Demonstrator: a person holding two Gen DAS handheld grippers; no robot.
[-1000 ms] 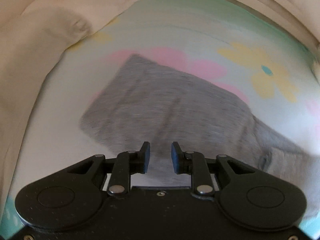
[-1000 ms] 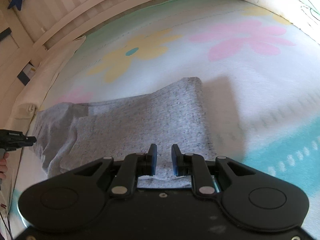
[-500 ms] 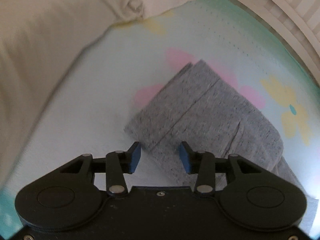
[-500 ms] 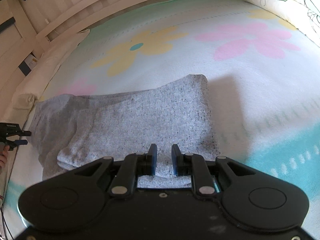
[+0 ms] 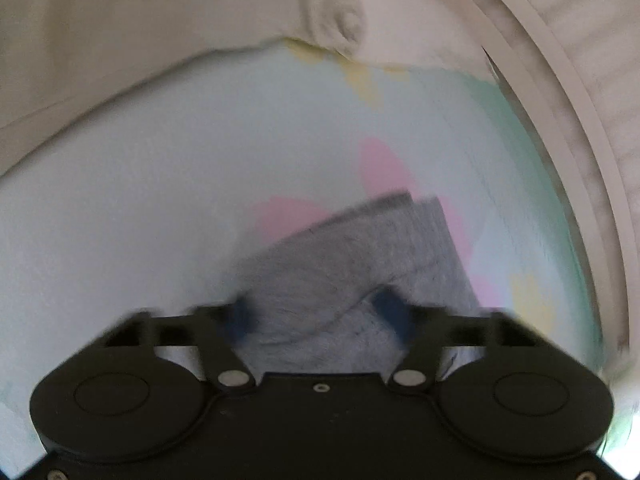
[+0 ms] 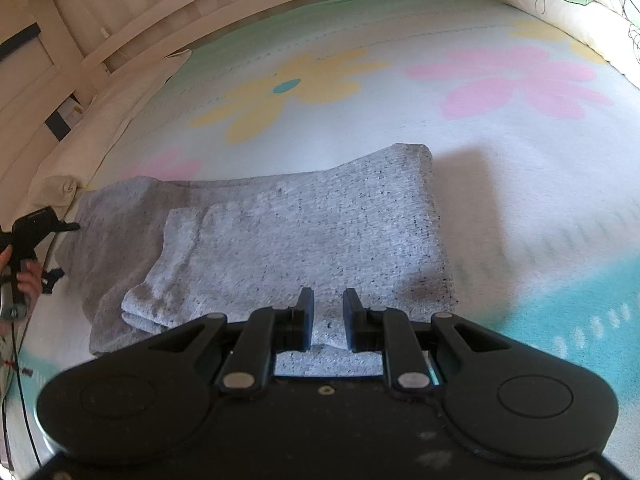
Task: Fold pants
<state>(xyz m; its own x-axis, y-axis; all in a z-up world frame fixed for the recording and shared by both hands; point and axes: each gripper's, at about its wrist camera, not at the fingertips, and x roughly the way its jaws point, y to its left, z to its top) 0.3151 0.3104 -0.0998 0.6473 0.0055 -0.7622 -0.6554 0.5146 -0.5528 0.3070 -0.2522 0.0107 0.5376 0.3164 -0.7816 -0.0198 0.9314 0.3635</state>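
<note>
The grey pants (image 6: 304,232) lie folded on the flower-print bed cover (image 6: 360,120), one layer doubled over another. My right gripper (image 6: 328,318) sits over their near edge with its jaws a narrow gap apart and nothing between them. In the blurred left wrist view my left gripper (image 5: 320,316) is wide open, low over the end of the pants (image 5: 360,256), its blue pads on either side of the cloth. The left gripper also shows in the right wrist view (image 6: 36,232) at the pants' far left end, held by a hand.
A cream pillow (image 5: 140,40) lies along the cover's edge, also in the right wrist view (image 6: 108,120). A white slatted bed frame (image 6: 160,8) runs behind. A patterned pillow (image 6: 580,4) lies at the top right.
My left gripper has opened wide and moved down onto the end of the pants. My right gripper has stayed over the near edge, and the pants look a little closer.
</note>
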